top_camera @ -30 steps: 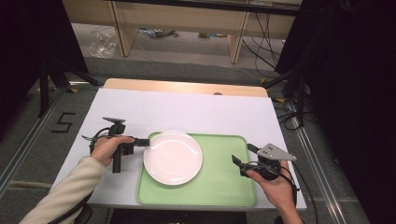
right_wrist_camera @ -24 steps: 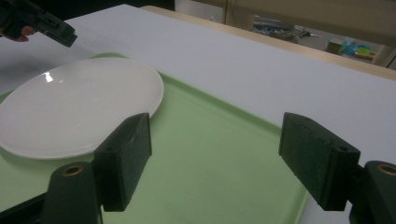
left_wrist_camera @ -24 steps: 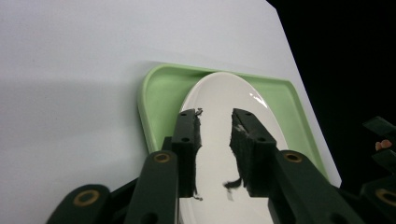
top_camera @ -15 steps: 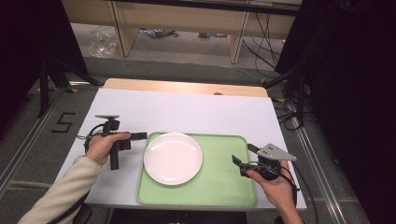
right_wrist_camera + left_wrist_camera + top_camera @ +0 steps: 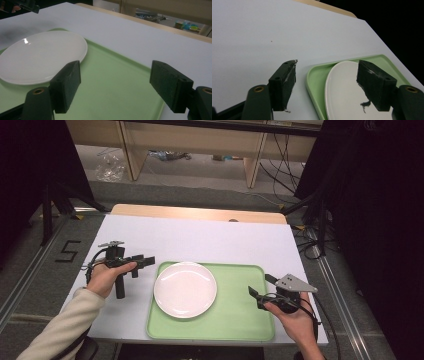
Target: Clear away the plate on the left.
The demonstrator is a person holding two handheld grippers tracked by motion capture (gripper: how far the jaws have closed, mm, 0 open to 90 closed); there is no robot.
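Centrally lying on the left half of a green tray (image 5: 235,320), touching nothing else: a white plate (image 5: 185,289), empty and flat. Resting on a white surface (image 5: 200,240), tray's long side running left to right along the near edge. Hovering just left of the tray's left rim: left hand-held gripper (image 5: 142,262), gripped by the left hand (image 5: 106,277), jaws spread wide apart and grasping nothing, pointing toward the plate; framing the tray's corner and the plate's rim between the two black jaws in the left gripper view. Hanging over the tray's right end: right hand-held gripper (image 5: 260,290), carried by the right hand (image 5: 295,317), jaws likewise released and empty, pointing left across bare green tray toward the plate. Peeking out beyond the surface's far edge: a strip of pale wood (image 5: 200,213).
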